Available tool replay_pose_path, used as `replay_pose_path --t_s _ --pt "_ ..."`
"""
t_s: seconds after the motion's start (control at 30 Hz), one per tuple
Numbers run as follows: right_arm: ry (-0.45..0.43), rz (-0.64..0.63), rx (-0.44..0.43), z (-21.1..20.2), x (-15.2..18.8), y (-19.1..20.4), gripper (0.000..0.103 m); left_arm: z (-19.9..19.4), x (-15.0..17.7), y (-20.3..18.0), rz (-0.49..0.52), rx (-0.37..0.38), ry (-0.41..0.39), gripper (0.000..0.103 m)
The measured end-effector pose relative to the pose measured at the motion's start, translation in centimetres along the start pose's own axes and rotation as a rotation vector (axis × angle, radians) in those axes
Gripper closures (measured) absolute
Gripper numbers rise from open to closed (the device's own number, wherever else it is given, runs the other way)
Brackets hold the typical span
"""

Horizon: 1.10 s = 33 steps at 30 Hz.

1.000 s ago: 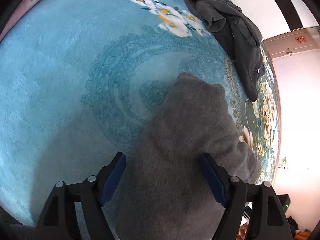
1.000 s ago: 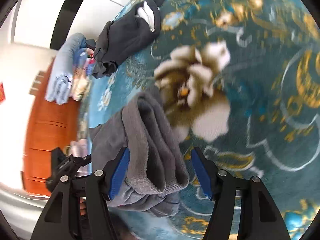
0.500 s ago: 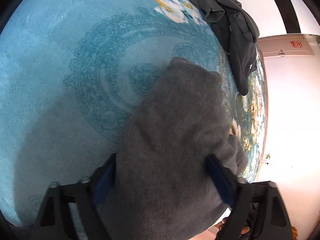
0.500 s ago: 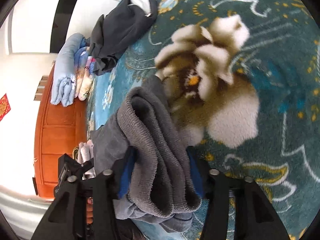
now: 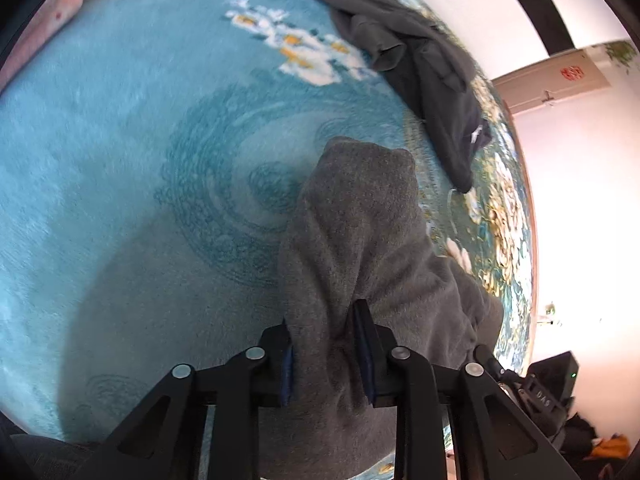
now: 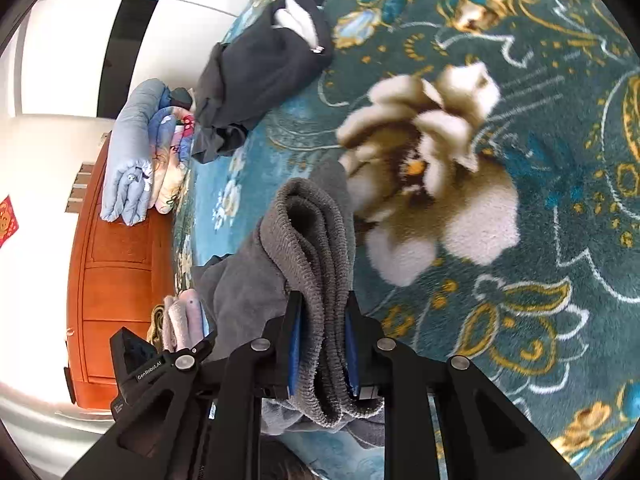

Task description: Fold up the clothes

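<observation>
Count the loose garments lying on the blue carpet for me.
2. The grey garment is pinched by both tools, left tool and right tool. The dark garment lies crumpled farther off. Folded bedding beyond isn't counted; more may be hidden.

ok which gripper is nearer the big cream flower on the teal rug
Right. The right gripper clamps the grey fleece garment beside the cream flower; the left gripper sits across that garment.

White "GenRobot.AI" lettering on the black housing of the left gripper [image 6: 138,364] (seen from the right wrist view), faint upside-down characters on a black device [image 5: 544,394] too small to read, red wall sign [image 5: 573,73] unreadable
</observation>
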State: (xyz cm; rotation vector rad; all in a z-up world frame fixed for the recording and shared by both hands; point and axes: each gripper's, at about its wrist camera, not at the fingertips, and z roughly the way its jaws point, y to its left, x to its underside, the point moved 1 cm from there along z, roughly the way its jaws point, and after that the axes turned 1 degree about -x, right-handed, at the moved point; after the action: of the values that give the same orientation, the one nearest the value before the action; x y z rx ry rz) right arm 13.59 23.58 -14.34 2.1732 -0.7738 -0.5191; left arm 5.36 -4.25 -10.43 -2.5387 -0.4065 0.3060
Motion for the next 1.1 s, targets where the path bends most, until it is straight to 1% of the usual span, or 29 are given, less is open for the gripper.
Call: replay_pose_path --t_s 0.1,0.27,0.33,0.47,0.57,0.67,0.8,0.9,0.97,1.03,1.1 --pt "-0.003 -0.033 -0.004 -0.3 0.0 2.1 0.084 -2.3 -0.3 -0.2 0.03 0.017 -0.034 0.077" --pt "-0.008 -0.092 -0.02 -0.6 0.1 6.1 0.084 -9.5 -3.2 2.0 0.044 0.054 -0.126 0.078" --pt "-0.009 -0.13 -0.055 -0.2 -0.1 9.1 0.084 -12.4 -4.4 2.9 0.05 0.069 -0.162 0.078" --pt "0.022 -0.235 -0.134 2.1 0.1 17.1 0.084 -18.1 -6.7 4.6 0.062 0.099 -0.236 0.078" --pt "0.077 -0.315 -0.209 5.5 1.1 24.2 0.084 -24.4 -9.2 7.9 0.057 0.079 -0.32 0.078" --pt "0.154 -0.352 -0.29 9.8 2.5 30.3 0.084 -30.6 -11.6 12.1 0.032 0.031 -0.398 0.078" --pt "0.258 -0.396 -0.344 17.2 4.9 37.9 0.085 -37.4 -14.2 18.2 -0.016 -0.056 -0.454 0.078" --pt "0.324 -0.432 -0.365 22.3 7.5 42.7 0.085 -40.9 -15.5 22.7 -0.061 -0.104 -0.477 0.078" --pt "0.359 -0.448 -0.372 25.2 9.3 45.1 0.085 -42.4 -16.4 25.7 -0.1 -0.118 -0.484 0.078" --pt "0.388 -0.454 -0.371 28.1 11.0 46.7 0.085 -43.2 -17.4 28.5 -0.135 -0.121 -0.485 0.078" --pt "0.411 -0.446 -0.359 30.7 12.5 47.4 0.085 -43.4 -18.2 31.0 -0.155 -0.135 -0.477 0.078"
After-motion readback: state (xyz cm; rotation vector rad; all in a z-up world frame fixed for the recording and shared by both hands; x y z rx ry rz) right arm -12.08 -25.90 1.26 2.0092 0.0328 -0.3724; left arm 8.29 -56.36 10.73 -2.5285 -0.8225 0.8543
